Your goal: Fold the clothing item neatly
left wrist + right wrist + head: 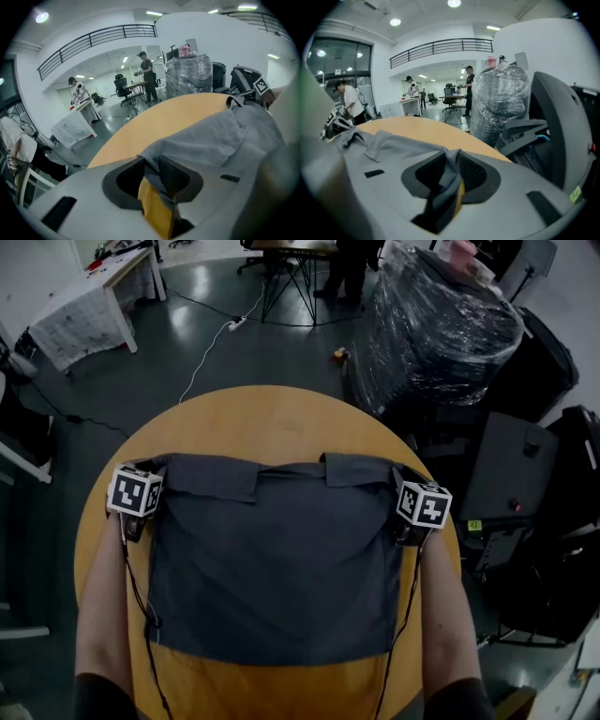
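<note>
A dark grey garment [272,559] lies flat in a rough rectangle on the round wooden table [253,418], its far edge folded over into a band. My left gripper [156,471] sits at the garment's far left corner, my right gripper [399,474] at its far right corner. In the left gripper view the corner cloth [201,136] lies against one pad while the other stands apart, with bare wood showing in the gap of the left gripper [152,172]. In the right gripper view a loose fold of cloth [449,180] hangs between the parted jaws of the right gripper [451,171].
A bulky load wrapped in plastic film [441,329] and black equipment [525,474] stand close to the table's right side. A white table [94,296] stands at the far left, and a cable [202,357] runs across the dark floor. People [147,75] stand far off.
</note>
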Motion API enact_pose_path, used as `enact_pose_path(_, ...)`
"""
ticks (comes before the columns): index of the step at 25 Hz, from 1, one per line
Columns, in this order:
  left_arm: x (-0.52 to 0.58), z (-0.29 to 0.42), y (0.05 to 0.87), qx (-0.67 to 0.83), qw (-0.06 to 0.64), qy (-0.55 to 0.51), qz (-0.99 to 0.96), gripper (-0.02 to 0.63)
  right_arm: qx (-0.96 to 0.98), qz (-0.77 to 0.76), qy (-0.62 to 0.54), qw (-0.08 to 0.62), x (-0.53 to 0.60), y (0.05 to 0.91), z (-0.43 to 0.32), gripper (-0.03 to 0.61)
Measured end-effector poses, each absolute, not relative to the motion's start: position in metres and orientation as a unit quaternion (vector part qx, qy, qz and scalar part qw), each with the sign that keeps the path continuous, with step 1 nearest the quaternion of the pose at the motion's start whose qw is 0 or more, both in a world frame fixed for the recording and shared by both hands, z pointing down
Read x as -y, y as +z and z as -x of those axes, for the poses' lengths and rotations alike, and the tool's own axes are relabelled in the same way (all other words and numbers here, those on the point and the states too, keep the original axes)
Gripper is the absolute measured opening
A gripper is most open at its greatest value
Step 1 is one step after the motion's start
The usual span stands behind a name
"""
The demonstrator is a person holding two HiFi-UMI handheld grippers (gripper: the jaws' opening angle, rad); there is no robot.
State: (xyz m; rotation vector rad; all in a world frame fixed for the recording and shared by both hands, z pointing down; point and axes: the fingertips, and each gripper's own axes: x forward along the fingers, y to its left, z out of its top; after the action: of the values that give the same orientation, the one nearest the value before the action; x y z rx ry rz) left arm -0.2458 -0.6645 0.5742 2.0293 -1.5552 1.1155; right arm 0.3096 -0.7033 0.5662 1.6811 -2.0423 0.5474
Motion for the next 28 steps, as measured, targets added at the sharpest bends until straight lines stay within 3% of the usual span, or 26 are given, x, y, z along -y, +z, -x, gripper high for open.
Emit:
enact_pose_path(4, 0.657, 0.246, 0.58, 0.543, 0.184, 0.394, -0.718, 0.11, 0.726, -0.617, 0.193, 0.233, 0.704, 0.568, -0.313, 0.078)
enact_pose_path(8, 0.636, 0.251, 0.583, 0.521, 0.211, 0.414, -0.716, 0.204, 0.698, -0.645, 0.179, 0.255, 0.695, 0.569, -0.326, 0.078)
enact_pose_path(16, 0.601, 0.274, 0.563, 0.573, 0.21, 0.371, -0.7, 0.207, 0.644, -0.708, 0.192, 0.218, 0.657, 0.543, -0.357, 0.091)
enact_pose_path(24, 0.552, 0.257, 0.482, 0.63, 0.138, 0.264, -0.717, 0.206, 0.72, -0.672, 0.143, 0.103, 0.587, 0.451, -0.303, 0.086)
enact_pose_path(28, 0.514, 0.208, 0.411, 0.62, 0.086, 0.168, -0.762, 0.206, 0.764, -0.634, 0.098, 0.069, 0.537, 0.394, -0.245, 0.028)
